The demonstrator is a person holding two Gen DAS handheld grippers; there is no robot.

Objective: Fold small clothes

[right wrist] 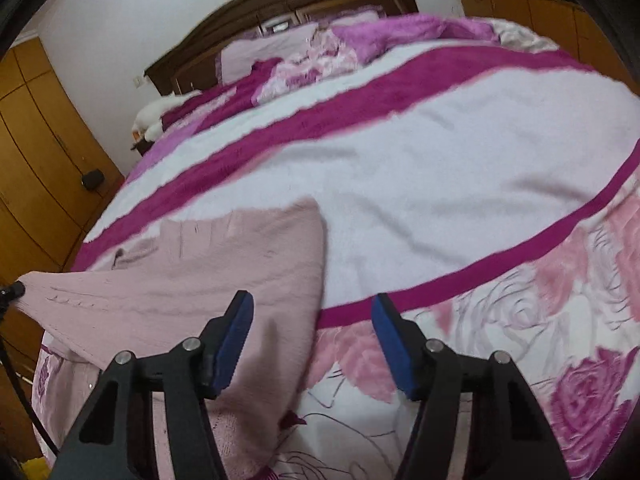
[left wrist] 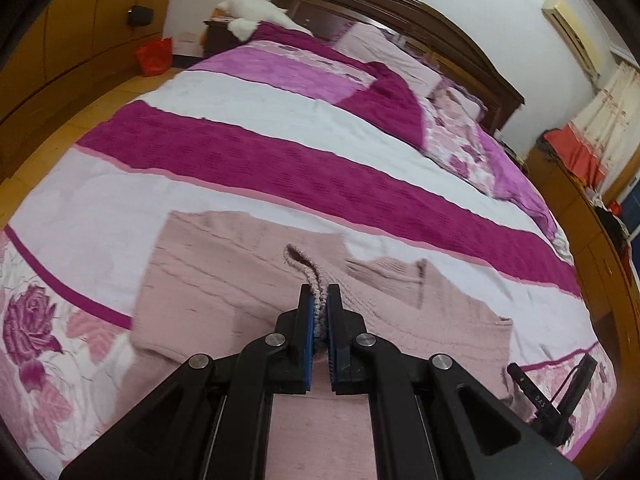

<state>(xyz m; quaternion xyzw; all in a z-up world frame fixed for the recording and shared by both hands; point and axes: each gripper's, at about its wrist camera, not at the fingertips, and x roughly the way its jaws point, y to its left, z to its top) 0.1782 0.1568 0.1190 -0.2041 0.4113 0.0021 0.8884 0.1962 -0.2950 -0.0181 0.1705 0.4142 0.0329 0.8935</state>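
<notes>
A pale pink knit sweater [left wrist: 224, 276] lies spread on the bed near its foot. My left gripper [left wrist: 319, 300] is shut on a ribbed edge of the sweater [left wrist: 308, 268], which sticks up between the blue pads and is lifted over the body. In the right wrist view the sweater [right wrist: 192, 280] lies at the left, one part raised toward the left edge. My right gripper [right wrist: 312, 312] is open and empty, just above the sweater's right edge and the bedspread. The right gripper's tip [left wrist: 560, 392] shows at the lower right of the left wrist view.
The bedspread [left wrist: 280, 160] has magenta, white and rose-print bands. Pillows [left wrist: 400, 56] and a dark wooden headboard [left wrist: 420, 12] are at the far end. Wooden wardrobes [right wrist: 36, 140] stand to the left, a low cabinet with clothes [left wrist: 580, 152] to the right.
</notes>
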